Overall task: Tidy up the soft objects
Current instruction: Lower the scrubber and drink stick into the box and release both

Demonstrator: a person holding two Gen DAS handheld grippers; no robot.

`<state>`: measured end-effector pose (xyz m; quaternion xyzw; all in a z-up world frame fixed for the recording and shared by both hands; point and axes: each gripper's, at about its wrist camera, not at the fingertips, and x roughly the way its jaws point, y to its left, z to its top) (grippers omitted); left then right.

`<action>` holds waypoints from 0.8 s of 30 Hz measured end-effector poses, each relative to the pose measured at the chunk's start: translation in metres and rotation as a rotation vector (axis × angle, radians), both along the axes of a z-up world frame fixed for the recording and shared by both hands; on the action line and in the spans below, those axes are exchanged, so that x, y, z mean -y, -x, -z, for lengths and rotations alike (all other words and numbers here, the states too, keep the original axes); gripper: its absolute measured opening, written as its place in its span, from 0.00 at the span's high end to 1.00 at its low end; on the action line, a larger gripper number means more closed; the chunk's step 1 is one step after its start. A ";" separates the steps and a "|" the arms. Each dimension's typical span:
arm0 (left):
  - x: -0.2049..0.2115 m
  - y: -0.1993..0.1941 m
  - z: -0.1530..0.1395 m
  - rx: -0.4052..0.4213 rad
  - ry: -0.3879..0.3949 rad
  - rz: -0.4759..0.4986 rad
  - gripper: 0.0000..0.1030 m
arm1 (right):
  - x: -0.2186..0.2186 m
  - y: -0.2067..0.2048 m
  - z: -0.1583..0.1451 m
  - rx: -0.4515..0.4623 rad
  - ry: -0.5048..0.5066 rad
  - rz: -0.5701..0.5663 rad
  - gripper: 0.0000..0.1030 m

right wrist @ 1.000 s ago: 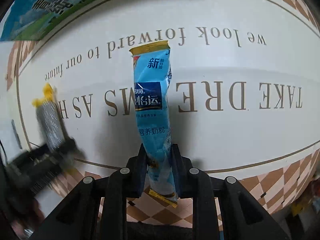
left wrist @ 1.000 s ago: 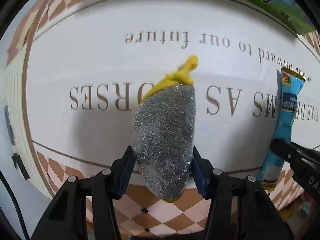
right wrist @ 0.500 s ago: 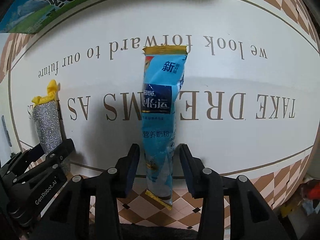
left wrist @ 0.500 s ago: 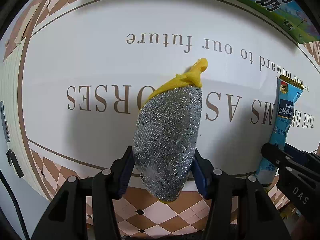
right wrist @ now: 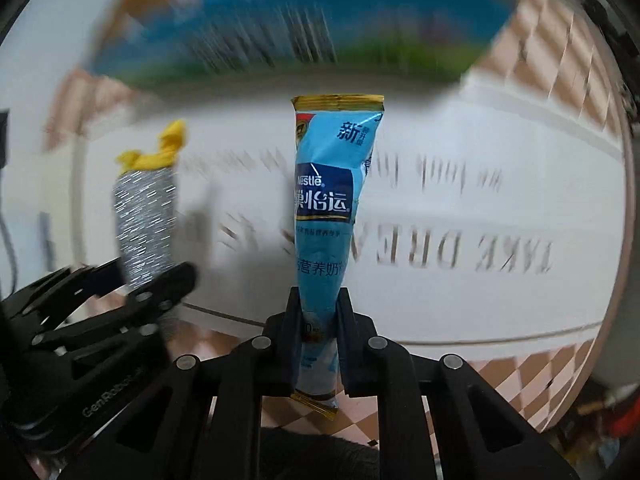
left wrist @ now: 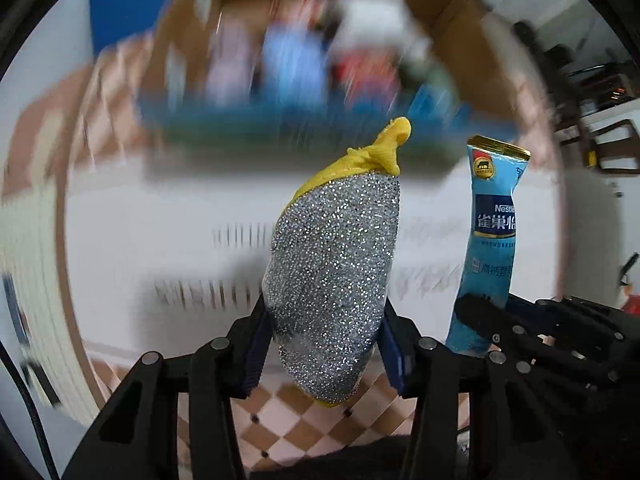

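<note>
Silver glitter mesh over yellow: the scouring sponge (left wrist: 334, 276) stands upright at centre frame of the left wrist view, pinched at its lower half by the left tool (left wrist: 326, 344), raised above the blurred tabletop (left wrist: 160, 240). The right tool (right wrist: 318, 332) is closed tight on the lower end of a blue Nestlé milk powder sachet (right wrist: 330, 216), upright at centre of its view. Background heavily motion-blurred.

Background totally smeared in both views, upper half especially. Box (left wrist: 304, 60) up top just color streaks, contents unreadable. Mat lettering (right wrist: 440, 176) mid-frame mostly illegible. Sachet (right wrist: 326, 216) bottom pinched out of sight between fingers.
</note>
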<state>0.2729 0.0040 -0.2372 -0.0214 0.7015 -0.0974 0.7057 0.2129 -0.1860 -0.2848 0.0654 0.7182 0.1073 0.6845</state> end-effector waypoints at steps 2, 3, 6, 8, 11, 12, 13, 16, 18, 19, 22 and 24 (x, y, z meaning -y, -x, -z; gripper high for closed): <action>0.002 -0.039 -0.035 0.060 0.021 0.019 0.56 | 0.011 -0.022 -0.039 0.071 -0.020 0.000 0.84; 0.002 -0.056 -0.045 0.084 0.017 0.021 0.56 | 0.016 -0.039 -0.061 0.115 -0.026 0.000 0.84; -0.008 -0.109 -0.052 0.139 -0.033 0.003 0.56 | 0.010 -0.095 -0.094 0.194 -0.006 0.006 0.84; -0.009 -0.137 -0.046 0.133 -0.052 -0.023 0.56 | 0.017 -0.139 -0.102 0.225 0.053 0.019 0.84; -0.017 -0.191 -0.022 0.079 -0.079 -0.056 0.56 | 0.027 -0.193 -0.088 0.212 0.107 0.028 0.84; -0.018 -0.205 -0.012 0.057 -0.089 -0.064 0.56 | 0.030 -0.221 -0.076 0.196 0.131 0.027 0.84; -0.020 -0.214 0.005 0.033 -0.097 -0.071 0.56 | 0.033 -0.232 -0.069 0.184 0.146 0.029 0.84; -0.023 -0.249 0.041 -0.038 -0.133 -0.071 0.56 | 0.028 -0.273 -0.038 0.132 0.195 0.030 0.84; -0.021 -0.255 0.055 -0.076 -0.145 -0.078 0.56 | 0.026 -0.288 -0.013 0.096 0.224 0.025 0.84; -0.023 -0.261 0.065 -0.097 -0.153 -0.080 0.56 | 0.025 -0.295 -0.005 0.082 0.233 0.026 0.84; -0.022 -0.271 0.083 -0.143 -0.171 -0.087 0.56 | 0.024 -0.307 0.022 0.043 0.256 0.013 0.84; -0.022 -0.273 0.096 -0.169 -0.183 -0.083 0.55 | 0.024 -0.307 0.030 0.031 0.277 0.001 0.84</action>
